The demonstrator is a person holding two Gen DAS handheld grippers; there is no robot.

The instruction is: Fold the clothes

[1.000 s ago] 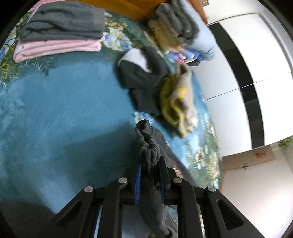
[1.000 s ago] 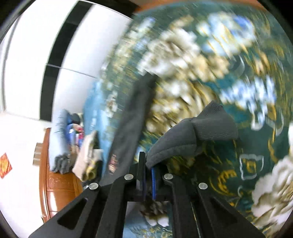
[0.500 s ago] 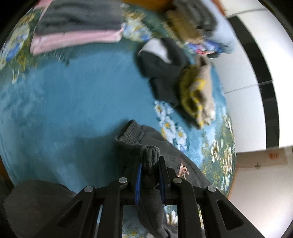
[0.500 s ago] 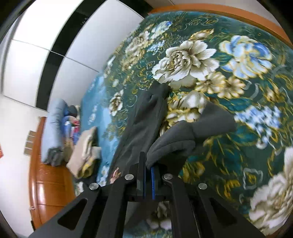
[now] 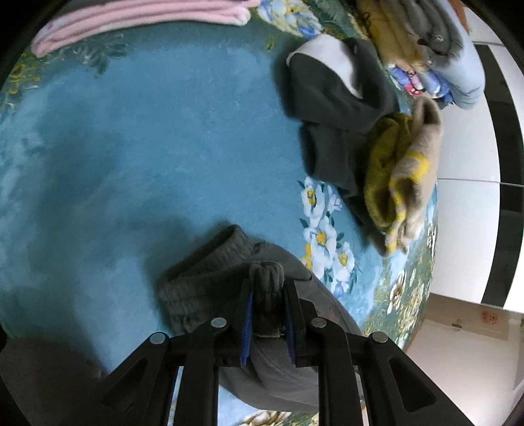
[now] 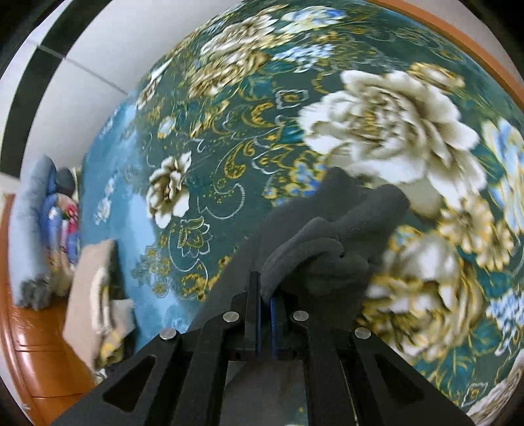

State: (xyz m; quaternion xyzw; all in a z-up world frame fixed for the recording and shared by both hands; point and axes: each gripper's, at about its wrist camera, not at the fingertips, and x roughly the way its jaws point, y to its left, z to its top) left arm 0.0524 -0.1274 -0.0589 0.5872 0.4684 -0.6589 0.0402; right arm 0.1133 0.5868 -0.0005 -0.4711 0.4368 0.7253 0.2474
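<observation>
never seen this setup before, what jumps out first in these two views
The flowered teal blanket fills both views, with big cream blooms in the right wrist view. Each tool is shut on dark grey trousers: the left tool pinches the ribbed waistband low in its view, and the right tool clamps a fold low in its own. A yellow and beige garment lies crumpled at the right of the left wrist view.

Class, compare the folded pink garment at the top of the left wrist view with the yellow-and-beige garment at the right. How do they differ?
The pink garment is one plain colour; the yellow-and-beige garment mixes two. The pink garment lies flat in neat, even layers; the yellow-and-beige garment is a crumpled heap. The pink garment lies apart from it, while the yellow-and-beige one overlaps a dark garment. Both rest on the blue floral cover.
</observation>
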